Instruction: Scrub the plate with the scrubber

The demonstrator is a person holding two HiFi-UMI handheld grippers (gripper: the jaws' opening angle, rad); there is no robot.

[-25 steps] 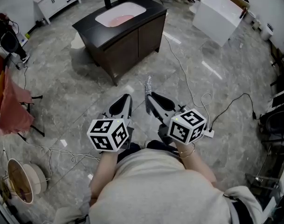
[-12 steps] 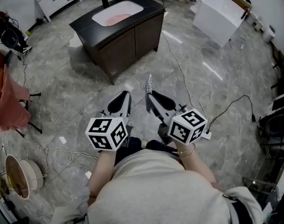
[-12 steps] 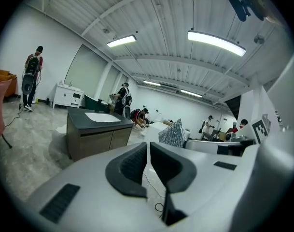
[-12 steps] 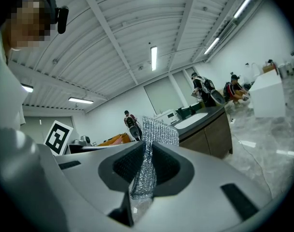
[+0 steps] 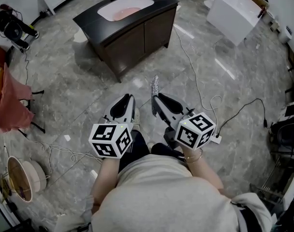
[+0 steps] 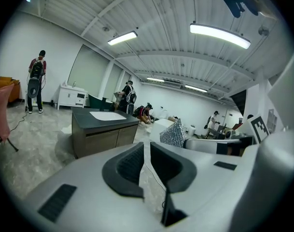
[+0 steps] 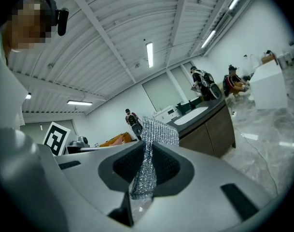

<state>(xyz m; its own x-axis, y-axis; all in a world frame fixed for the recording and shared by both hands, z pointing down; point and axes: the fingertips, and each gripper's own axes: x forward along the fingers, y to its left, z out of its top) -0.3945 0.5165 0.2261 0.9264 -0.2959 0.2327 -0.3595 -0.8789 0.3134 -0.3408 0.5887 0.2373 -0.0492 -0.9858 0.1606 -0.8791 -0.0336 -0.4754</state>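
Note:
In the head view my two grippers are side by side over the marble floor, pointing toward a dark sink cabinet (image 5: 137, 30). My right gripper (image 5: 154, 99) is shut on a silver mesh scrubber (image 5: 155, 85), which sticks up past its tips. The right gripper view shows the scrubber (image 7: 159, 129) pinched between the pads of that gripper (image 7: 147, 149). My left gripper (image 5: 131, 98) holds nothing. Its jaws (image 6: 147, 146) stand almost together with only a slit between them. A pinkish round thing (image 5: 125, 13) lies in the cabinet's white basin (image 5: 137, 1); whether it is the plate I cannot tell.
A white box (image 5: 233, 11) stands at the far right. Cables (image 5: 195, 81) trail over the floor ahead and to the right. A round heater (image 5: 21, 178) and a red cloth on a stand (image 5: 9, 105) are at the left. Several people (image 6: 35, 81) stand far off.
The cabinet now sits a little higher in the head view. Both grippers have shifted slightly together and stay side by side. The scrubber stays clamped in the right one.

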